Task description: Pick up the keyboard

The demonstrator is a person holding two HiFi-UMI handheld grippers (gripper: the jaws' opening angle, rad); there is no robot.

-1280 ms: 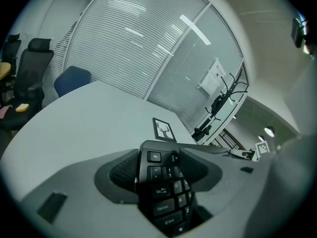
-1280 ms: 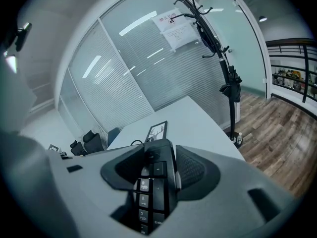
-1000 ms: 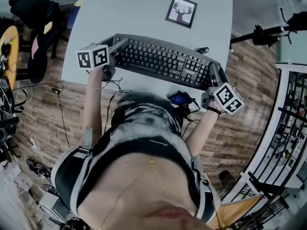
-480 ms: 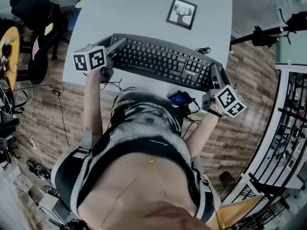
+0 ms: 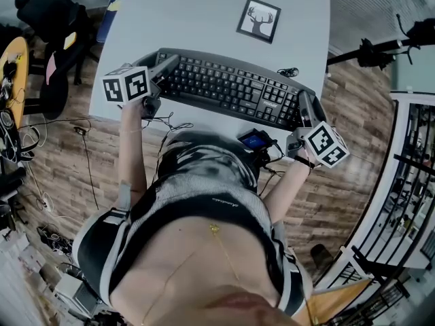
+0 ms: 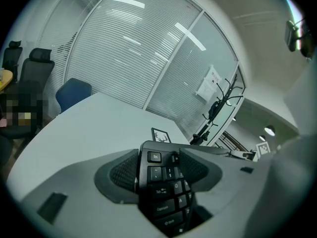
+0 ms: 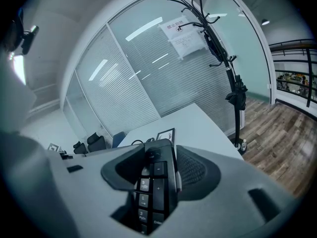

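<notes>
Firmly clamped: left gripper (image 6: pixel 161 170) jaws narrow on keyboard (image 5: pixel 231 87) Esc end, right gripper (image 7: pixel 159 175) jaws on numpad end. Keyboard spans between them, at near edge of white table (image 5: pixel 197 12).

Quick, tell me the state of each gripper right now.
Left gripper: shut on the left end of the keyboard.
Right gripper: shut on the keyboard's right end.

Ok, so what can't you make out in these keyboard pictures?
Whether the keyboard is off the table: the head view looks steeply down, hiding any gap.
Keyboard's middle keys: in both gripper views, the left tool and right tool bodies cover them.
Print on the wall notice: right gripper view, too small.
</notes>
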